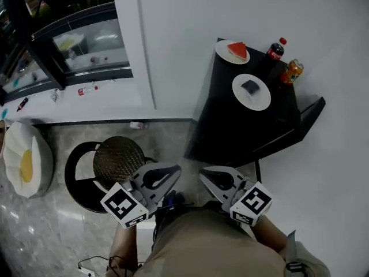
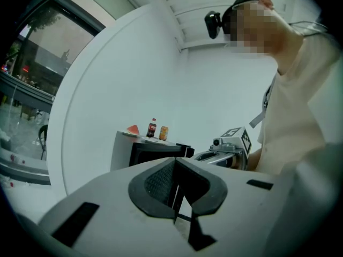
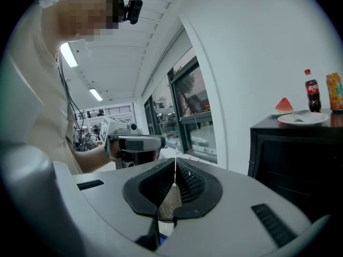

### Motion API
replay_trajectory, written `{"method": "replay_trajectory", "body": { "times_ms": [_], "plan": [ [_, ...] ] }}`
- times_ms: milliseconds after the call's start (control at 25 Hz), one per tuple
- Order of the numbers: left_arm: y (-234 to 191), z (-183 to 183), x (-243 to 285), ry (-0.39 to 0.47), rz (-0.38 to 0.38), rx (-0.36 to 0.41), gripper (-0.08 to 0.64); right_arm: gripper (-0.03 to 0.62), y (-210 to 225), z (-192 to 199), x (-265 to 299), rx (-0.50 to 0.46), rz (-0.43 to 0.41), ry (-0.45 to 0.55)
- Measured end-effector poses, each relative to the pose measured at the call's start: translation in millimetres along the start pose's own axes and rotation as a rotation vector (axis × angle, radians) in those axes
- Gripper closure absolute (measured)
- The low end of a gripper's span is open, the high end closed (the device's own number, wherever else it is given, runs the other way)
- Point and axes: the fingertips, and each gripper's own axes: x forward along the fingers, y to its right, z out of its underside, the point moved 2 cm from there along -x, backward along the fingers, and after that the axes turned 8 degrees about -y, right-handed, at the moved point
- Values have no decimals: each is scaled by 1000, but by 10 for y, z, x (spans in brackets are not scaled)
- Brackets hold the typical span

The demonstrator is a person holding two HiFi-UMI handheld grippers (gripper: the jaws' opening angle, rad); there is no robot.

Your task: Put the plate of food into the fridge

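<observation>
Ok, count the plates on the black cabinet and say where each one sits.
2. The watermelon plate sits at the far corner of the cabinet top; the second plate, holding a dark piece, lies nearer, by the can. None looks hidden.

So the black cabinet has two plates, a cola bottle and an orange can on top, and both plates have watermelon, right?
Not quite: only the far plate holds watermelon; the near plate holds something dark, as the head view shows.
</observation>
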Motion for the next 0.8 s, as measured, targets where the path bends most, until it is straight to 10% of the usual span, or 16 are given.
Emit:
{"method": "replay_trajectory", "body": {
  "times_ms": [800],
  "plan": [
    [-11,-423,1331,-126,34,147,548,569,990,143,-502,108,26,21]
  ]
}}
